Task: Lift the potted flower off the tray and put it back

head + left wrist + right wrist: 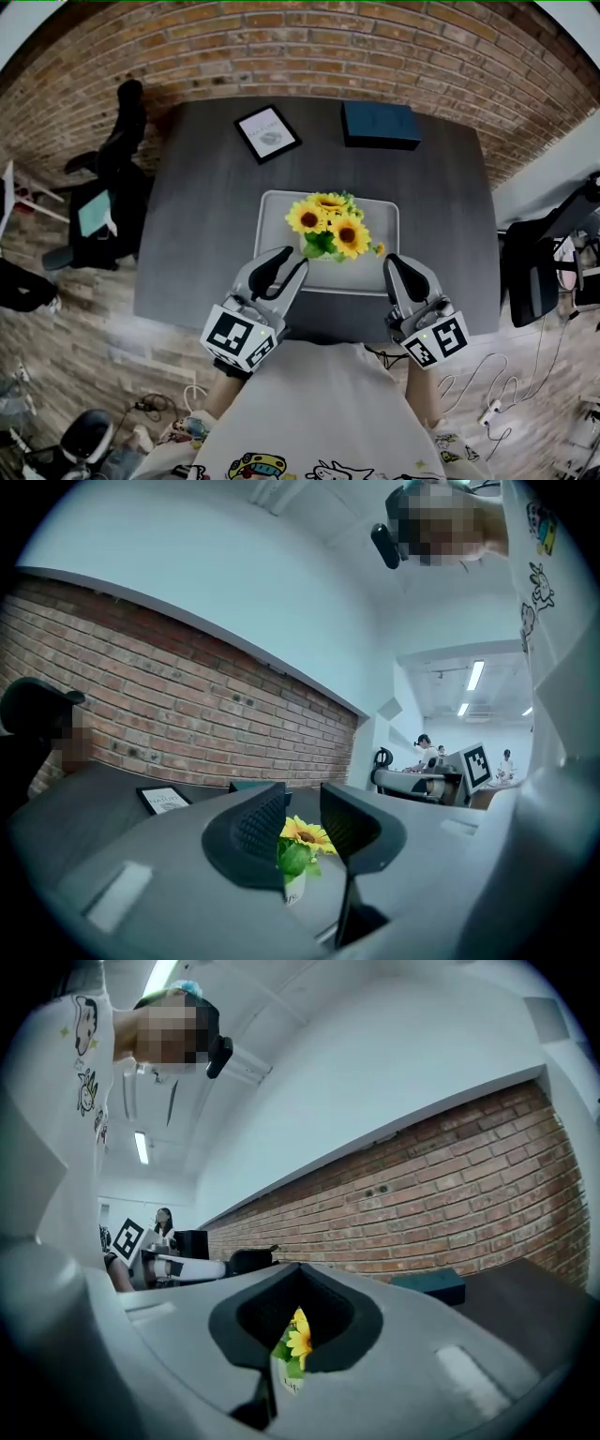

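The potted sunflowers [330,225] stand on the light grey tray [277,246] in the middle of the dark table. My left gripper [291,258] is at the tray's near left corner, short of the flowers. In the left gripper view its jaws [302,803] stand apart with nothing between them; the flowers [307,836] and white pot show farther off through the gap. My right gripper [392,262] hovers by the tray's near right corner, apart from the pot. Its jaws [298,1274] meet at the tips, empty, and the flowers [298,1340] show beyond them.
A framed picture [267,132] and a dark blue box [380,124] lie at the table's far side, near the brick wall. Black chairs stand to the left [112,187] and right [539,267]. Cables [487,403] lie on the floor at right.
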{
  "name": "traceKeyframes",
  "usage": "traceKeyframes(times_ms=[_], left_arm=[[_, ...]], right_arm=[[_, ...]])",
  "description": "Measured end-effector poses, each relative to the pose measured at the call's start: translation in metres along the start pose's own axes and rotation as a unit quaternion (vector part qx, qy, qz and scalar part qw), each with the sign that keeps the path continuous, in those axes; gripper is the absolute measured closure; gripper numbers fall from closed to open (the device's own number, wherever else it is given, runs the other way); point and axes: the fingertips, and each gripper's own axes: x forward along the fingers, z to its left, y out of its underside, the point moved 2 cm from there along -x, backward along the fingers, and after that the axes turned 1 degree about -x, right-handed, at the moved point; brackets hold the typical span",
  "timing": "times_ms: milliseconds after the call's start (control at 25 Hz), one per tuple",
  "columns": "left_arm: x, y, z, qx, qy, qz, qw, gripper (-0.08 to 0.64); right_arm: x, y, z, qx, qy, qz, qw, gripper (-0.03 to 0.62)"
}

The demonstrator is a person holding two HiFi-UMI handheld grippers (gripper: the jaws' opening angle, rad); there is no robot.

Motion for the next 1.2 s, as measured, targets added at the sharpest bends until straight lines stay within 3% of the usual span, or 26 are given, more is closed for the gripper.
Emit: traceKeyframes(times_ms=[280, 720, 1200], left_arm=[[-0.001, 0.008, 0.011, -0.001, -0.024, 0.011, 0.9997, 0.548], [0.002, 0.021, 0.015, 0.008, -0.021, 0.037, 0.9991, 0.549], [0.0, 0.021, 0.018, -0.003, -0.026, 0.03, 0.9992, 0.549]], right_arm=[[0.0, 0.006, -0.01, 0.023, 0.006, 0.004, 1.0, 0.591], [0.002, 0.012, -0.023, 0.031, 0.022, 0.022, 0.999, 0.591], [0.004, 0.018, -0.019, 0.031, 0.019, 0.038, 0.999, 0.591]])
